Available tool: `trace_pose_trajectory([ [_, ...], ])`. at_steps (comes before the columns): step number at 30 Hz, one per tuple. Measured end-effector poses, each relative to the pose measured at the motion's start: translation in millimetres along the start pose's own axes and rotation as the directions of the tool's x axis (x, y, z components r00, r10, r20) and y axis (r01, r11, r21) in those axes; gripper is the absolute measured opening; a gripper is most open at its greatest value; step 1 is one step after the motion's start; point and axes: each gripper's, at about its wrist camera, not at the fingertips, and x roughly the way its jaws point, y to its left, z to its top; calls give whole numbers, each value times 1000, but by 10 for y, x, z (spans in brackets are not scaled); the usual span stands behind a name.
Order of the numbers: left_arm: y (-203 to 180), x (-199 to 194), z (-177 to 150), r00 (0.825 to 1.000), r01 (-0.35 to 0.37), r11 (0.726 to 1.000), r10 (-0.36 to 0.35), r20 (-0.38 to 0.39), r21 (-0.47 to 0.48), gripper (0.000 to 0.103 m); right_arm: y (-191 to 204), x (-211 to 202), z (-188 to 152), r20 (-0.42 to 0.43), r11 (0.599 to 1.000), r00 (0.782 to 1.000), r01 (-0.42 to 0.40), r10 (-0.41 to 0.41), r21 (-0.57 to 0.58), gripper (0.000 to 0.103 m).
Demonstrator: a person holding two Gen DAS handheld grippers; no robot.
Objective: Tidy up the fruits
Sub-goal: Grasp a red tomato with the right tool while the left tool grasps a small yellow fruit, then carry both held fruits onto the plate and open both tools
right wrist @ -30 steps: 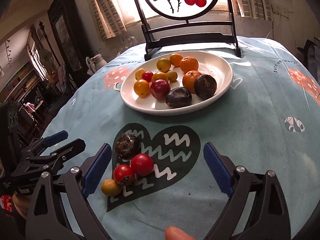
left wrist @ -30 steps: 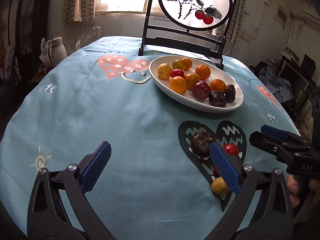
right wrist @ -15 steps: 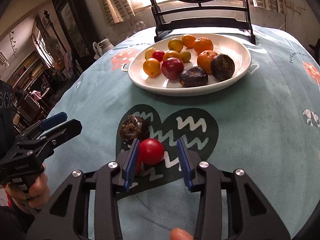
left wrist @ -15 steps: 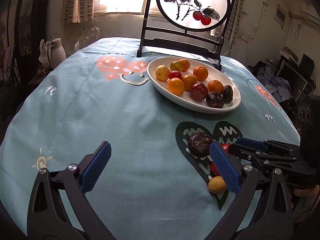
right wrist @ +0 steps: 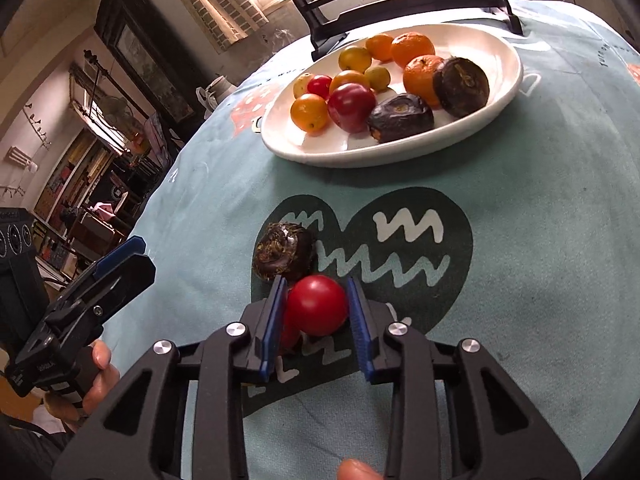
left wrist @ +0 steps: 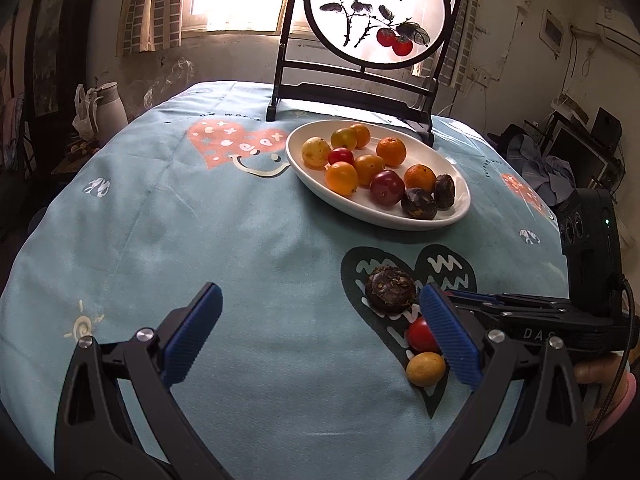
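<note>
Right gripper [right wrist: 316,312] now closed round smooth red tomato [right wrist: 317,305]; left gripper [left wrist: 320,340] wide, ribbed pads.

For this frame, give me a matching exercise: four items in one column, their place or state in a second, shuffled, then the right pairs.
Items:
1. round red tomato
2. dark wrinkled brown fruit
3. small yellow-orange fruit
4. left tool

Places or states:
A. open, holding nothing
B. loose on the cloth, nearest the left camera
C. between the right tool's blue pads
D. on the dark heart print, just beyond the tomato

Pairs: 1-C, 2-D, 3-B, 4-A
</note>
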Motion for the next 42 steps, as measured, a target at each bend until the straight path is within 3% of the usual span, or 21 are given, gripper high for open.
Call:
trace_pose_trajectory([
  [4,-40,47,-19,999,17,999,-16,-29,28,101,-5,-184,3,57,1000,998,25,-26,9,30],
  [8,-266,85,-108,991,120,981,-108,-85,152,98,51,-456,-2,159,995,983,96,-91,-22,30],
  [14,-690,170,-362,973,202,910,-146,-176,361,60,-2,-478,-30,157,995,983,96,-94,-6,30],
  [18,-700,257,-395,964,222,908,-150,-218,356,43,-6,-469,-21,154,995,984,95,-93,-3,30],
  [27,-663,361,-401,947,262,911,-178,-269,319,29,-6,-460,-32,154,996,984,91,-90,-1,30],
  [42,-590,296,-357,950,264,922,-198,-242,284,28,9,-460,-49,147,996,986,85,-83,-7,30],
])
